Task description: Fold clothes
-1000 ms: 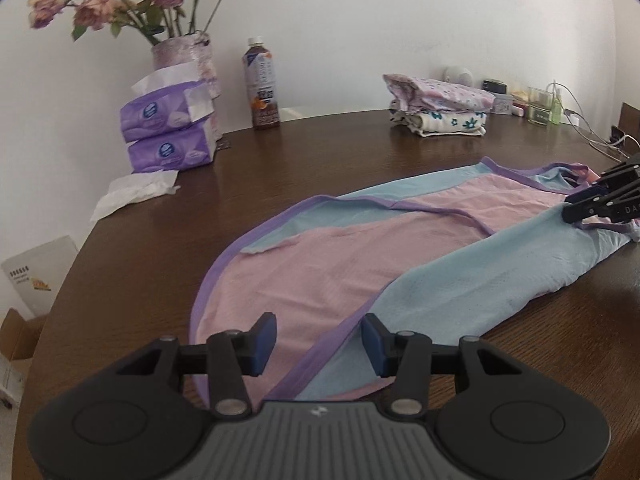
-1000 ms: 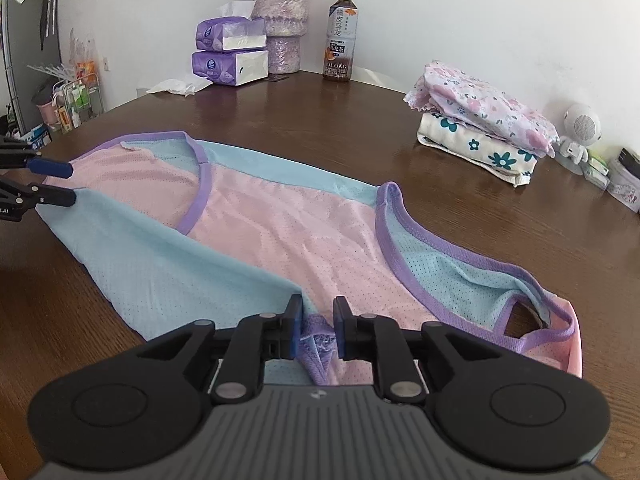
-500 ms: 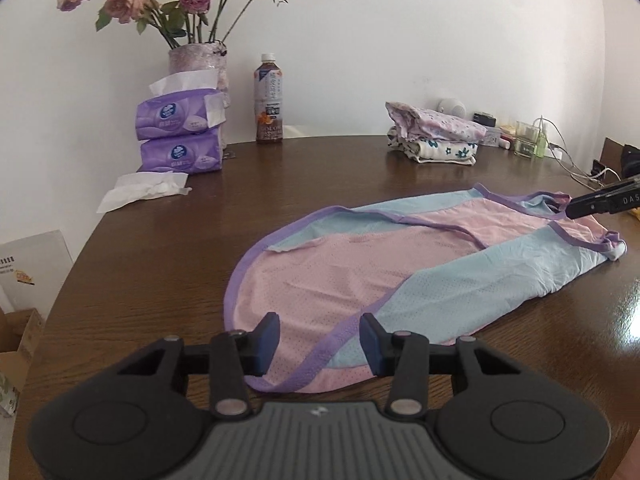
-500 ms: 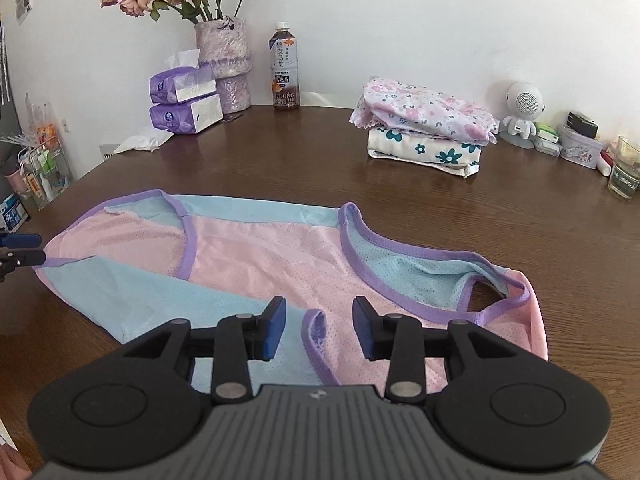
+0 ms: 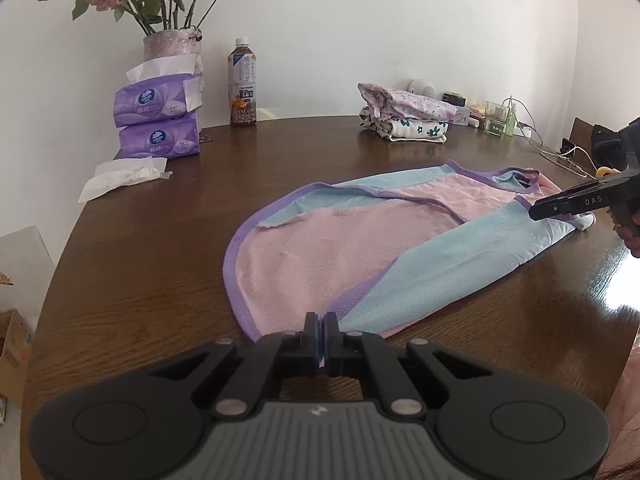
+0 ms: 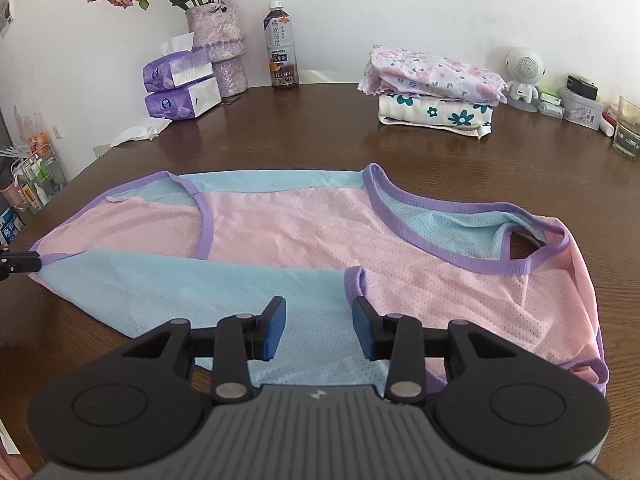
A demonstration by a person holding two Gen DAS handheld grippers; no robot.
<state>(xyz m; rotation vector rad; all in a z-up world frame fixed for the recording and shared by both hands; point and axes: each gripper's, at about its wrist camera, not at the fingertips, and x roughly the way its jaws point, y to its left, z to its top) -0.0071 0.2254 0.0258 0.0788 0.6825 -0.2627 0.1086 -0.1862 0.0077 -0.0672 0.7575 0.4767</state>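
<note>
A sleeveless mesh garment in pink and light blue with purple binding [image 6: 304,240] is seen spread flat on the dark brown wooden surface [image 6: 440,152], its hem end towards the left hand-held gripper [image 5: 321,334] and its neck and armhole end towards the right hand-held gripper [image 6: 320,330]. A light blue side panel is laid over the pink front along the near edge in the right wrist view.

The jaws of the left hand-held gripper have just been closing and are now pressed together; in the right wrist view its black tip is seen meeting the purple-edged hem corner, so the hem is taken to be pinched between them. The jaws of the right hand-held gripper are spread apart above the light blue panel, just beside the purple-bound armhole, with no cloth gripped between the blue pads [image 6: 274,330].

Well beyond the garment, a stack of folded floral clothes [image 6: 436,88] is placed on the far part of the surface. Near the wall, a tea bottle with a brown drink [image 6: 280,56], a pale purple vase of dried roses [image 6: 218,46] and two stacked purple tissue packs [image 6: 180,82] are grouped together, and a loose white tissue [image 5: 120,174] is lying in front of the packs. A small white round robot-shaped figure [image 6: 524,76] is standing to the right of the folded stack
</note>
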